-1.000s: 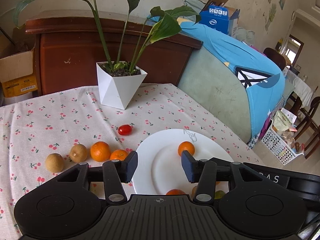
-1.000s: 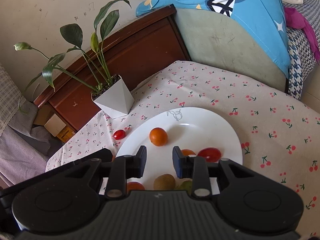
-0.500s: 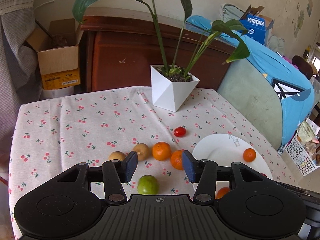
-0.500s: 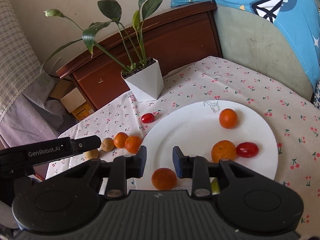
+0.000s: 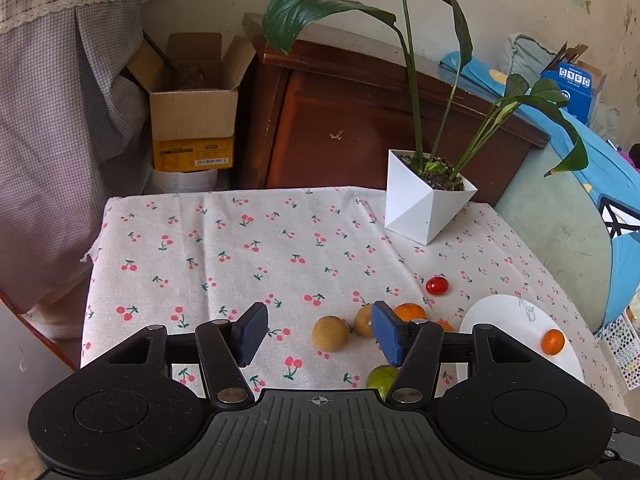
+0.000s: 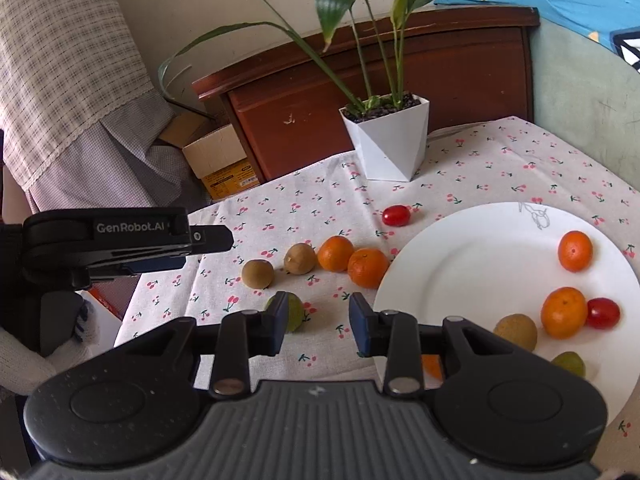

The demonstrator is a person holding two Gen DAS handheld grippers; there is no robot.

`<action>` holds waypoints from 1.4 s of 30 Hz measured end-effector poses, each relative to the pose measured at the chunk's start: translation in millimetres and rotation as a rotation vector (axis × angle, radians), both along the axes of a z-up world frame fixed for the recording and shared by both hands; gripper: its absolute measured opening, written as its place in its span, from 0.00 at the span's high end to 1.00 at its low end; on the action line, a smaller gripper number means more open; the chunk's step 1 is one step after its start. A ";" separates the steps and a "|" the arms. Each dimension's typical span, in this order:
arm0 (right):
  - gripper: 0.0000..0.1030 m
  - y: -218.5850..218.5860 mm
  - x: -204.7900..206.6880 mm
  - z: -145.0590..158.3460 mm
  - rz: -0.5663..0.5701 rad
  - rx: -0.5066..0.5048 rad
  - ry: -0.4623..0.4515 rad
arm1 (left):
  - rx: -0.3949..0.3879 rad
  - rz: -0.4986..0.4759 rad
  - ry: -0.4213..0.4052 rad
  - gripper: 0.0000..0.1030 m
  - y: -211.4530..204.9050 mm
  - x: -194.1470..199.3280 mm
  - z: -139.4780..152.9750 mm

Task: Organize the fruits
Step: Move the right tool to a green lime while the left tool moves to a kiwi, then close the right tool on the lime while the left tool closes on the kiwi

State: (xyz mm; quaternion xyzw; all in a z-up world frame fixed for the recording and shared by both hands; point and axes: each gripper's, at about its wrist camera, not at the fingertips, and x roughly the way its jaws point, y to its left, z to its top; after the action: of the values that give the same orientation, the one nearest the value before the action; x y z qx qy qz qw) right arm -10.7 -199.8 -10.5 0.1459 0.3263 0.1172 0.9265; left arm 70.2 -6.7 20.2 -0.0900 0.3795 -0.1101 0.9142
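A: Where is the fruit right now?

B: Some is on the white plate (image 6: 472, 264) already: two oranges, a red tomato, a brown round fruit and a green one near the edge. The rest sits on the table (image 5: 240, 248), on the cherry cloth just beside the plate. There are two oranges (image 6: 354, 262), two brown fruits (image 6: 278, 268), a green lime (image 6: 294, 312) and one small red tomato (image 6: 396, 215) a bit farther back, near the white plant pot (image 6: 386, 142).

A: What are the two tools doing?

B: Both are empty. The left gripper (image 5: 318, 334) has its jaws wide apart, and they have just been opening. Nothing is between them. One brown fruit (image 5: 330, 334) shows on the table past the gap. The right gripper (image 6: 316, 328) has its jaws only a little apart. They have just been opening too, and hold nothing. The lime lies on the table right behind its left jaw.

A: So which step is this?

B: I think it is the reach for the next fruit to pick up. About half the fruit is on the plate.

A: What comes next?

B: My guess is the left one goes down over a brown fruit and closes softly. It is round, so it could roll away if it gets bumped
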 end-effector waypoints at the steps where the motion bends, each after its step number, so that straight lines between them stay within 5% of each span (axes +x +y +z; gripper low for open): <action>1: 0.66 3.8 1.7 -1.7 0.008 -0.002 0.005 | 0.009 -0.002 -0.001 0.45 0.1 0.8 -2.1; 7: 0.66 21.3 10.9 -13.6 0.030 -0.028 0.034 | 0.082 -0.090 -0.021 0.46 -4.8 3.5 -16.0; 15: 0.66 24.2 18.3 -24.7 0.051 -0.048 0.047 | 0.054 -0.169 -0.009 0.47 -5.9 12.4 -24.9; 30: 0.57 40.3 28.0 -29.0 0.101 -0.128 0.002 | 0.084 -0.175 -0.021 0.51 -14.1 21.3 -39.9; 36: 0.58 45.5 29.8 -29.7 0.109 -0.164 -0.013 | 0.084 -0.181 -0.020 0.60 -14.5 22.5 -42.6; 42: 0.69 44.8 29.0 -28.9 0.104 -0.180 -0.011 | 0.071 -0.198 -0.020 0.72 -17.9 22.0 -43.9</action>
State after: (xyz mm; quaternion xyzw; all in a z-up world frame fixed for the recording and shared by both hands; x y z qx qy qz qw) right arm 18.3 -155.0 -39.4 0.0442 0.3376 0.1362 0.9303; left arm 92.3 -24.6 -23.7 -0.0186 0.3809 -0.1873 0.9053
